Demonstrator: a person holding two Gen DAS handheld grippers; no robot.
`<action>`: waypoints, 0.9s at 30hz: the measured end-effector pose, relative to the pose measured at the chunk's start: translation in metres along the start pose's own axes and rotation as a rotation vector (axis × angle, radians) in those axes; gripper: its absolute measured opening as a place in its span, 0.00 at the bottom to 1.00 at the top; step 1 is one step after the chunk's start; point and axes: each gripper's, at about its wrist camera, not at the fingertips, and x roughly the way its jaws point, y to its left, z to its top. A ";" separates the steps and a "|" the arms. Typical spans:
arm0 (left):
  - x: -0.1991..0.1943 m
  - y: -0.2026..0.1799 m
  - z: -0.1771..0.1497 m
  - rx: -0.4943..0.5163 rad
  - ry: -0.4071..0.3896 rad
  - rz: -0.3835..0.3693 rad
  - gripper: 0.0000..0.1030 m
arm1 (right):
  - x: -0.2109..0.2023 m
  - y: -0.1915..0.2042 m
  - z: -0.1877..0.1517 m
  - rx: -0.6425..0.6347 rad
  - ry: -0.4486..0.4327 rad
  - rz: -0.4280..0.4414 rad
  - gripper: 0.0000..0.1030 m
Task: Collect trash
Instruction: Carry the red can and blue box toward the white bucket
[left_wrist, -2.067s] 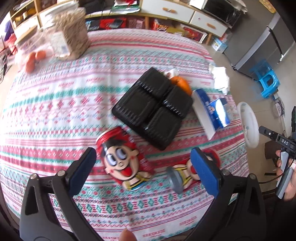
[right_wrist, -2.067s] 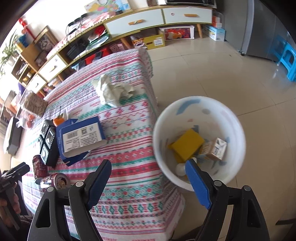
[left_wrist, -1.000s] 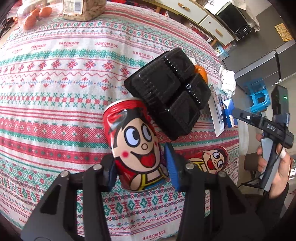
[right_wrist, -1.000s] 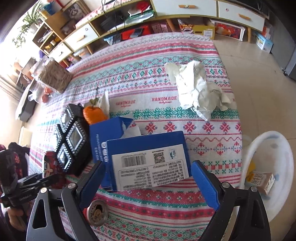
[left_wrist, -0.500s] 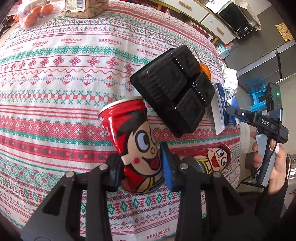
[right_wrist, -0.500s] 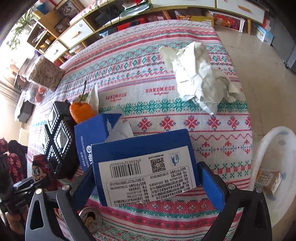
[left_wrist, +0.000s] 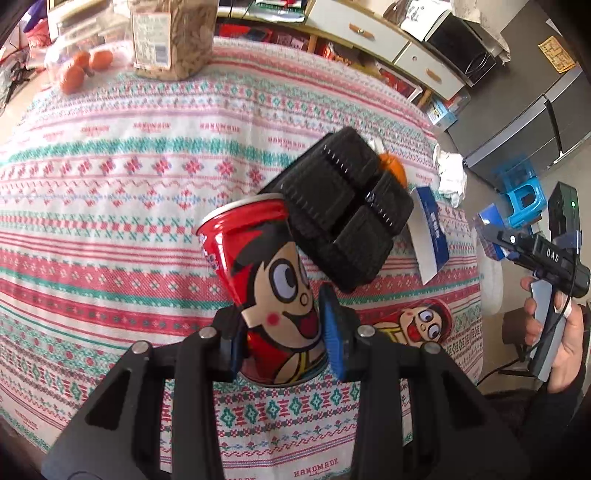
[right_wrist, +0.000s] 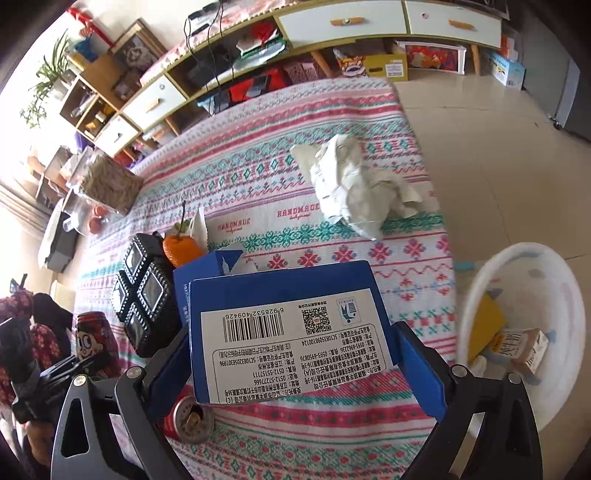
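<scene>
Left claw (left_wrist: 284, 343) is clamped tight on the red cartoon can (left_wrist: 266, 295), tilted and lifted off the bench (left_wrist: 110, 184) near its front edge. Right claw (right_wrist: 291, 354) is spread wide with its pads against both sides of the blue box (right_wrist: 288, 328), barcode up, near the bench's right edge. 2nd can (right_wrist: 188, 421) lies on its side just below. White bin (right_wrist: 524, 332) sits on the floor past that edge.
</scene>
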 end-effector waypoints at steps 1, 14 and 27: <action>-0.003 -0.002 0.001 0.005 -0.012 0.001 0.37 | -0.005 -0.004 -0.002 0.001 -0.006 -0.002 0.98; -0.014 -0.064 0.013 0.120 -0.070 -0.060 0.37 | -0.048 -0.045 -0.022 0.057 -0.072 -0.047 0.98; 0.009 -0.134 0.008 0.231 -0.039 -0.118 0.37 | -0.079 -0.116 -0.050 0.170 -0.092 -0.122 0.98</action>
